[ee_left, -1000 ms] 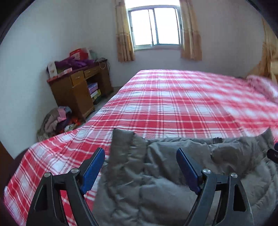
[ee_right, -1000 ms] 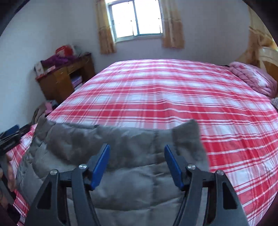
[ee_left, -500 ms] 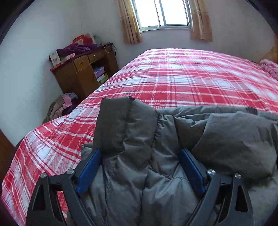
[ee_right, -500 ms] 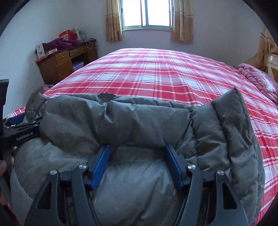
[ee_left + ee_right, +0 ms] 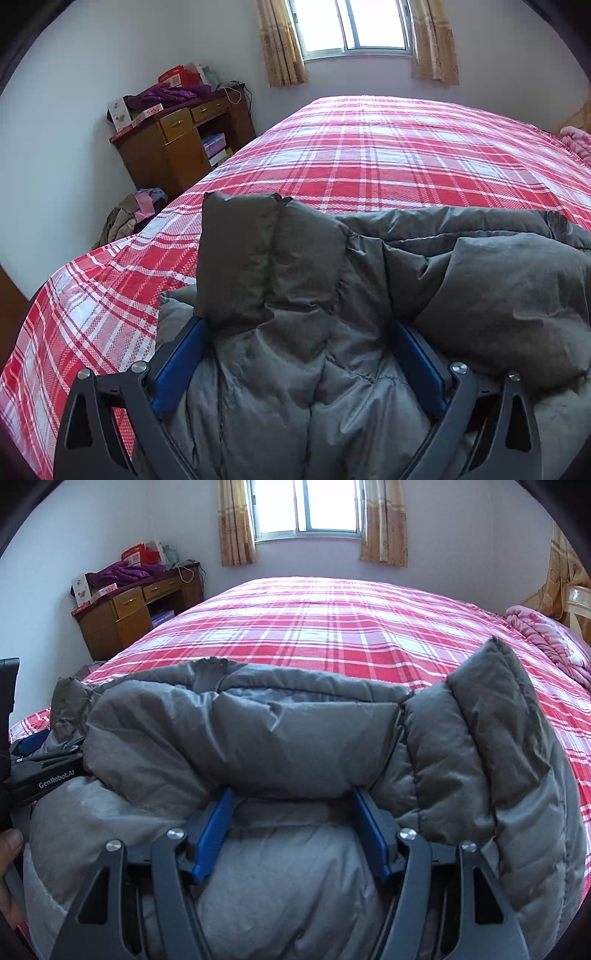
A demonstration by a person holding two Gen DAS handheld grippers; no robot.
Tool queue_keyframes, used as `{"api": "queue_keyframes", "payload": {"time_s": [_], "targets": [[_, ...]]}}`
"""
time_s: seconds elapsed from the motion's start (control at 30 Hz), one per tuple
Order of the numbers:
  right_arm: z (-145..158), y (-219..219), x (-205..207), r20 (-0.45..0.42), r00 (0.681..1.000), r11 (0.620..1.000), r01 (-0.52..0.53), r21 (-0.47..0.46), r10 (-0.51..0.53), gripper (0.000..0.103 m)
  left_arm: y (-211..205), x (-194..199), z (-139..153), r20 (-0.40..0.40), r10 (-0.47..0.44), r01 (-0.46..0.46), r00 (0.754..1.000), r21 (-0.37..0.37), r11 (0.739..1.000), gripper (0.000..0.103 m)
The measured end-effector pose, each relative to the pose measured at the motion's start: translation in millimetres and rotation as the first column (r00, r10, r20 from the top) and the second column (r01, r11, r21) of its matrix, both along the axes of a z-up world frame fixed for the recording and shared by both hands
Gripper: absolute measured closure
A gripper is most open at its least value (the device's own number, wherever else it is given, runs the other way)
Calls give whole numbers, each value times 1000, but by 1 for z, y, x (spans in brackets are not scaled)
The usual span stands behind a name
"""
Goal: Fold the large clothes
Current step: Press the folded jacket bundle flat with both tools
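Even daylight enters through the overexposed window (image 5: 354, 27) at the far wall, leaving soft shadows in the jacket (image 5: 295, 738) folds, while both sharp fisheye views bend strongly and darken at the corners.

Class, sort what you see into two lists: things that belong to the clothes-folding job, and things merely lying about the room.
Part of the job:
- grey padded jacket
- left hand-held gripper
- right hand-held gripper
- red plaid bed, the folding surface

Just lying about:
- wooden desk
- purple garment on the desk
- clothes heap on the floor
- pink blanket
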State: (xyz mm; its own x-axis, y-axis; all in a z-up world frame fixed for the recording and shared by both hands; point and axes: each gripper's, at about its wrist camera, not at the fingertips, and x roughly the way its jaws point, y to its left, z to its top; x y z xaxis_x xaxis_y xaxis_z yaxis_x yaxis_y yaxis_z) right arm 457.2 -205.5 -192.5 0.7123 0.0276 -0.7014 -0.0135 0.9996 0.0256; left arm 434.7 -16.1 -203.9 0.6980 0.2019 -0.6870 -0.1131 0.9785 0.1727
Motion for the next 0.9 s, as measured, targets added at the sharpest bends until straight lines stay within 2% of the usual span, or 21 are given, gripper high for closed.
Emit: {"api": "queue_keyframes", "payload": {"time_s": [0.43, 0.9], "targets": [[-8, 1, 11, -52, 999, 1000, 4, -4, -4, 34, -1, 9, -8, -44, 8, -8, 999, 10, 1000, 1], [-14, 2, 17, -92, 996, 1000, 3, -25, -5, 32, -4, 11, -12, -54, 13, -11, 998, 30, 999, 1]]}}
